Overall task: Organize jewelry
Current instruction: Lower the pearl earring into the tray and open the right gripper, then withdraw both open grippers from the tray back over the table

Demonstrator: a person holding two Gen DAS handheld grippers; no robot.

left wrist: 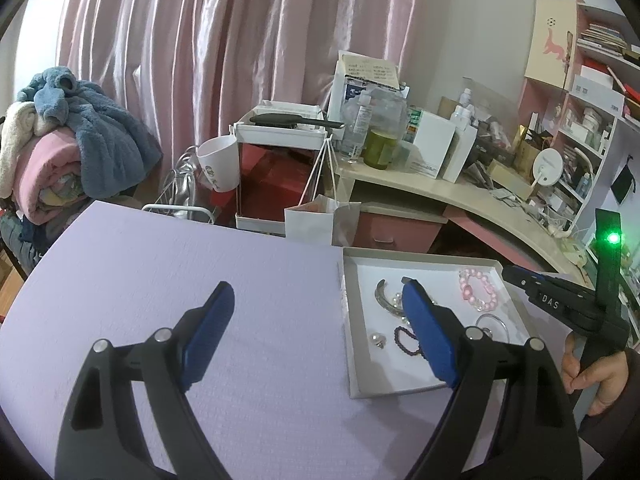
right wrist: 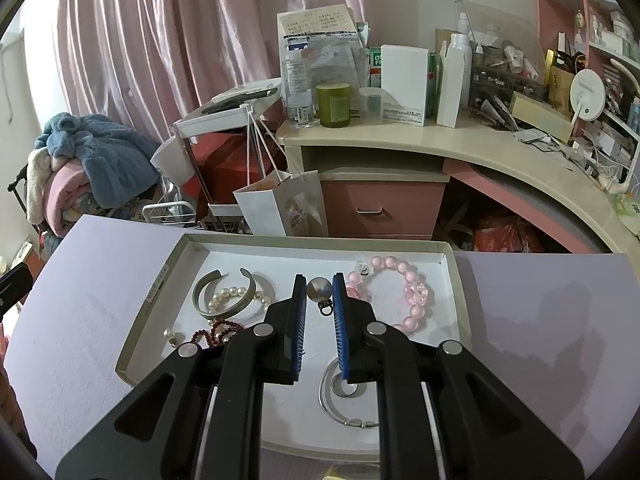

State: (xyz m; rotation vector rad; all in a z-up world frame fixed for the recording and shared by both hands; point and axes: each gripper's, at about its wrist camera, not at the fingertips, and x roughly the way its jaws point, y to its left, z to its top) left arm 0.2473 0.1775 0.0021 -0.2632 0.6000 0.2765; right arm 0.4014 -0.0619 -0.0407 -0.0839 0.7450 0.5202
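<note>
Your right claw (right wrist: 319, 294) is pinching the silver ball pendant (right wrist: 319, 289), closed on it, its ring loop pointing back toward you. It's hanging over the white tray (right wrist: 454, 280) on the lilac tabletop (right wrist: 80, 300), beside the pink bead bracelet (right wrist: 400, 296). The silver cuff (right wrist: 224, 296) is lying flat with its gap facing away. Your left claw (left wrist: 318, 294) is gaping wide, gripping nothing (straddling the tray's left edge).

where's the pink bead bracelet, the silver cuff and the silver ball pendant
pink bead bracelet (right wrist: 412, 280): right wrist view, a bead on its far right arc
silver cuff (right wrist: 202, 286): right wrist view, left band
silver ball pendant (right wrist: 319, 289): right wrist view, centre of the ball
</note>
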